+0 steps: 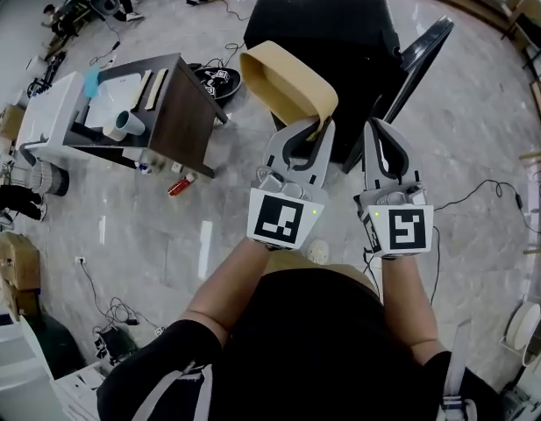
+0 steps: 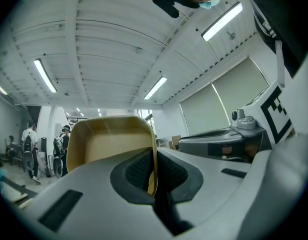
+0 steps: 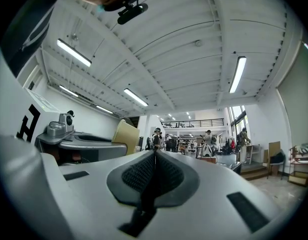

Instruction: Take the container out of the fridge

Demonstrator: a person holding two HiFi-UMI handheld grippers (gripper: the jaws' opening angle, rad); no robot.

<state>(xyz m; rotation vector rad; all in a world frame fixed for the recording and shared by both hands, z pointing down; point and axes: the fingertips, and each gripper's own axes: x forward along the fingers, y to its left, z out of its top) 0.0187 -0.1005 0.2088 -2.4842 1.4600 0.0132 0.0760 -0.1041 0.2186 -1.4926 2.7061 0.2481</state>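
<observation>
Tan and shallow, with rounded corners: holds a container of that look in the left gripper, out of the fridge and up in the air. Clamps one thin side wall between the jaws. Shows this plainly in the left gripper view, where the wall of the container runs edge-on down between the ribbed pads of the left gripper, hollow side turned to the left of that view. Overlaps the near left corner of the fridge top in the head view.

Carries the right gripper just beside the left one and about level with it, jaws shut together on nothing. Confirms that in the right gripper view: dark pads of the right gripper meeting along a single line, with the plain back of the container off to the left, beyond the body of the left gripper.

Stands black and box-like on the pale marble floor ahead of both grippers, door swung open at the right. Has a dark brown table well apart at the left.
</observation>
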